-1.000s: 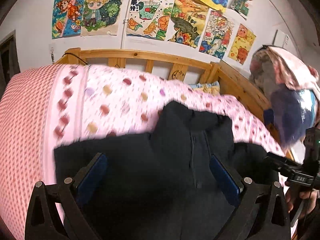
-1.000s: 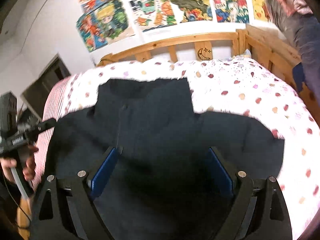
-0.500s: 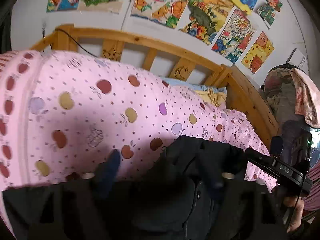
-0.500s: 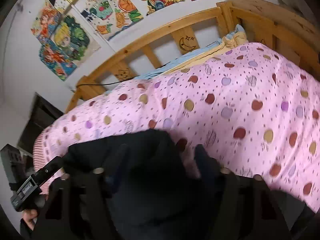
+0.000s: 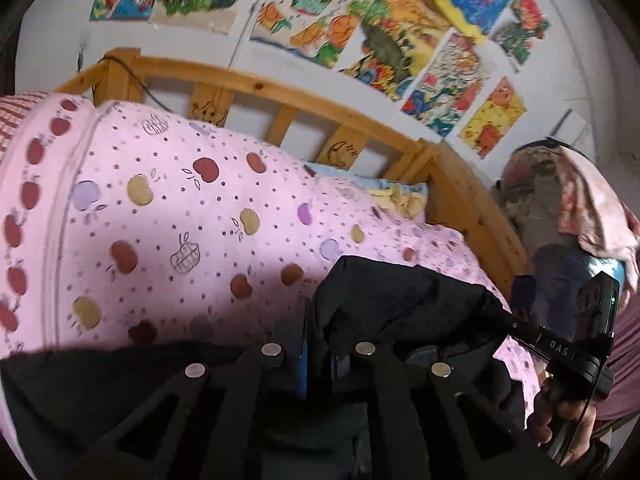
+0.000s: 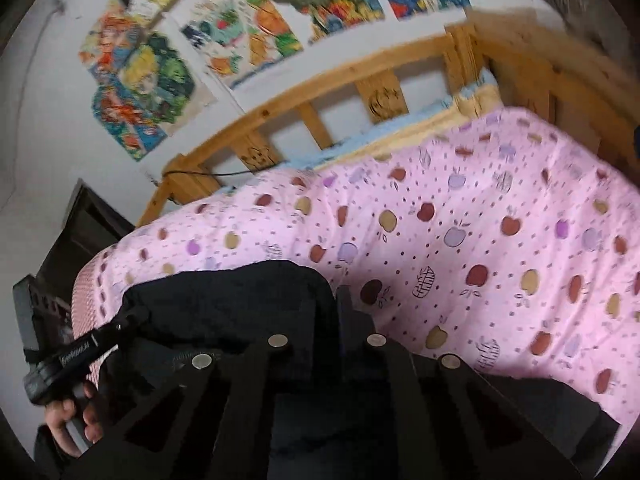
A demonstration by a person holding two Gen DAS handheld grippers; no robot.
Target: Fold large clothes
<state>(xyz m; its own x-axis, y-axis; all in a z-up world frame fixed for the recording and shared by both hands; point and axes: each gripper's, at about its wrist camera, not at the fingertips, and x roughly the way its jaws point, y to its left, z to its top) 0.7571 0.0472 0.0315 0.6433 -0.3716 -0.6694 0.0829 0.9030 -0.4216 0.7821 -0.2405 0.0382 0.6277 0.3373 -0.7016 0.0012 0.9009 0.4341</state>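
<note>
Both your left gripper (image 5: 318, 344) and right gripper (image 6: 338, 320) have just clamped fully onto the black garment's (image 5: 400, 300) top edge near the wooden headboard (image 5: 304, 92), so you can start the fold.

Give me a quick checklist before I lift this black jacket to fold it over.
1. Left gripper shut on jacket: ok.
2. Right gripper shut on the jacket: ok.
3. Grippers clear of each other: ok.
4. Pink quilt not pinched in with the cloth: cannot tell.
5. Quilt ahead free for the fold: ok.
6. Jacket's near part lying flat: cannot tell, hidden under the grippers.
</note>
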